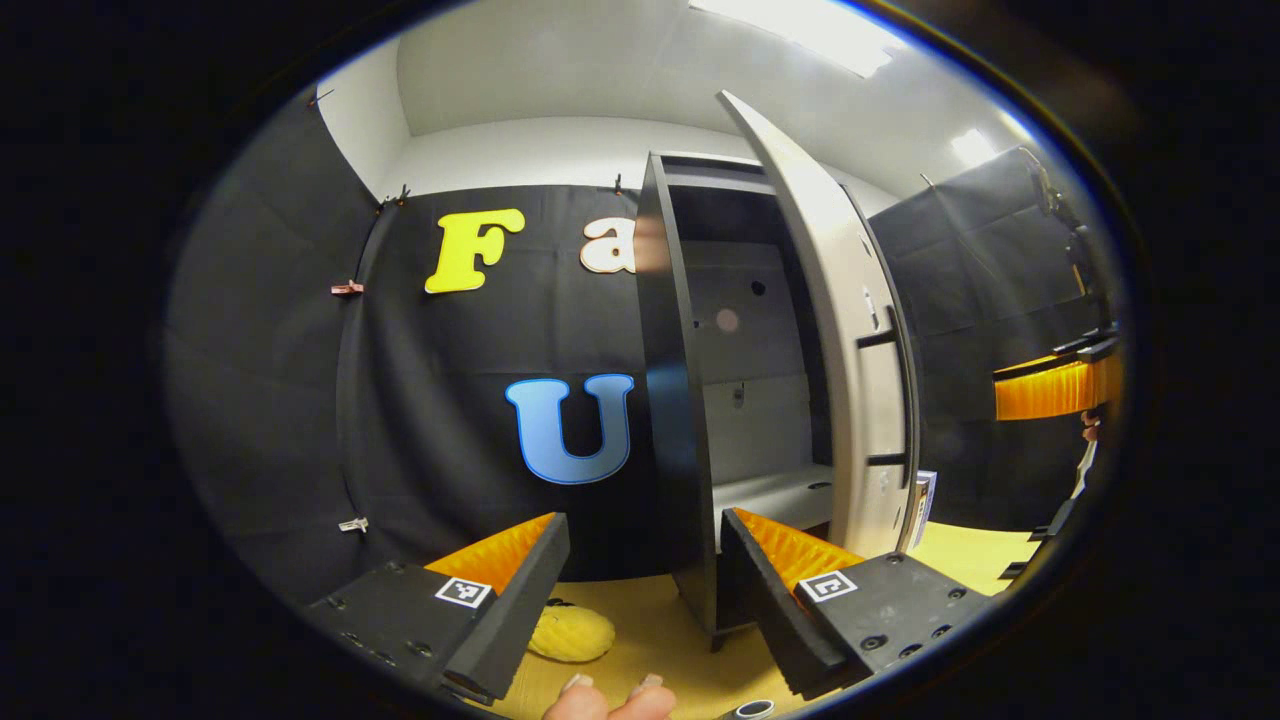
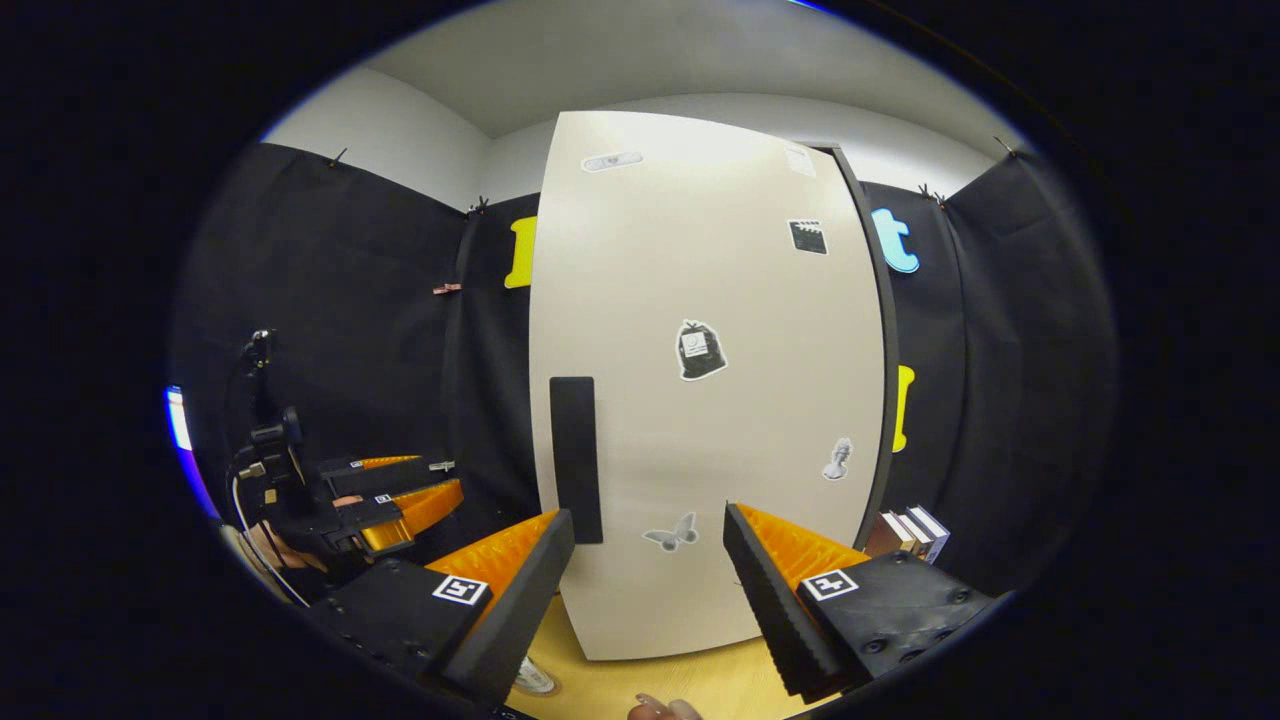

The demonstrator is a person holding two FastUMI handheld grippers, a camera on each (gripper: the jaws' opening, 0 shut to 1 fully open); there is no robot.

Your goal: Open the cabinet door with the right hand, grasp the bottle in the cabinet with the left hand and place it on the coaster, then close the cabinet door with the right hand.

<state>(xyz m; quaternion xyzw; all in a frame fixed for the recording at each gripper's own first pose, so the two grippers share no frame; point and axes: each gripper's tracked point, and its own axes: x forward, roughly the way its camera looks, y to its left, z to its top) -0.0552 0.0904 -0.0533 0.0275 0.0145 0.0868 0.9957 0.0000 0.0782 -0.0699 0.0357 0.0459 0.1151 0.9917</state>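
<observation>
Both pairs of fingers are spread wide and hold nothing. In the left gripper view, the left gripper (image 1: 645, 580) points at a tall dark cabinet (image 1: 680, 400) standing on a yellowish table (image 1: 660, 620). Its pale cabinet door (image 1: 850, 330) is swung open toward the right, with two dark hinge brackets showing on its inner face. The inside of the cabinet shows a pale back panel and a pale lower shelf (image 1: 770, 495); no bottle can be made out there. Near the left finger, low on the table, lies a yellow textured object (image 1: 572, 634), possibly the coaster, though that cannot be told. A small metal ring-shaped rim (image 1: 750, 710) peeks in at the bottom edge, beside the person's fingertips (image 1: 610, 700). Far right, the other gripper (image 1: 1050, 385) hangs in the air.

In the right gripper view, the right gripper (image 2: 648, 585) faces the outer side of the door (image 2: 700, 380), just in front of it and not touching. A dark vertical handle (image 2: 575, 458) sits near the door's left edge, just above the left finger. Stickers dot the door, among them a butterfly (image 2: 670, 536). Some books (image 2: 910, 532) stand to the right of the door. The left gripper (image 2: 390, 500) shows far left, fingers apart.
</observation>
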